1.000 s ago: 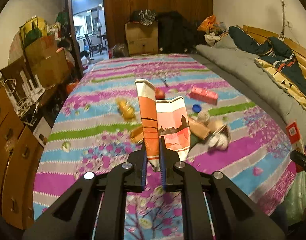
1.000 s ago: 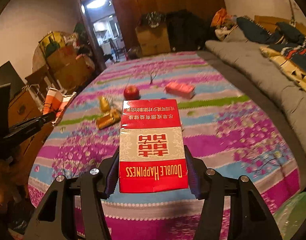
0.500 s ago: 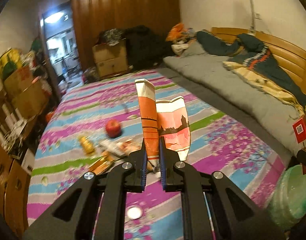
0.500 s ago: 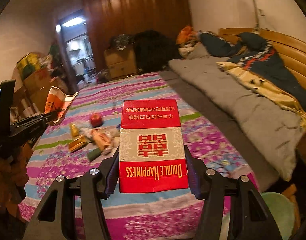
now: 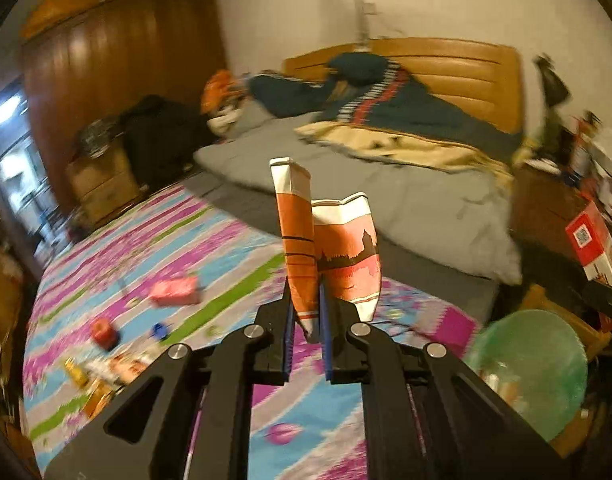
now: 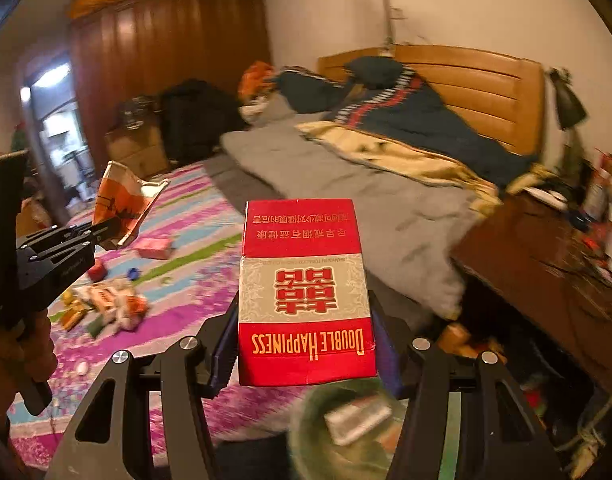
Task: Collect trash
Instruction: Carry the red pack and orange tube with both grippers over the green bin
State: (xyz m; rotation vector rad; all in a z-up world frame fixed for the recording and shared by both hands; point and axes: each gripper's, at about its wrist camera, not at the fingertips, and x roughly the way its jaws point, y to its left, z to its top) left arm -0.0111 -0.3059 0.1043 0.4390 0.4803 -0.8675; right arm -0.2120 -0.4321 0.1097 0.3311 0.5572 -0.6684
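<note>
The green-lined bin (image 6: 345,428) sits at six o'clock beneath the right tongs (image 6: 306,344) clamping the red carton (image 6: 304,292) (nearer); the left tongs (image 5: 306,320) pinch a flattened paper cup (image 5: 325,252).

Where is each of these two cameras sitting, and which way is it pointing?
Left wrist: sits on the left gripper, looks along its fingers at the crushed paper cup they pinch, over the bedspread.
Right wrist: sits on the right gripper, which clamps the red carton; the left gripper and the hand holding it show at the left edge.
Shared: cup, bedspread, green trash bag.
</note>
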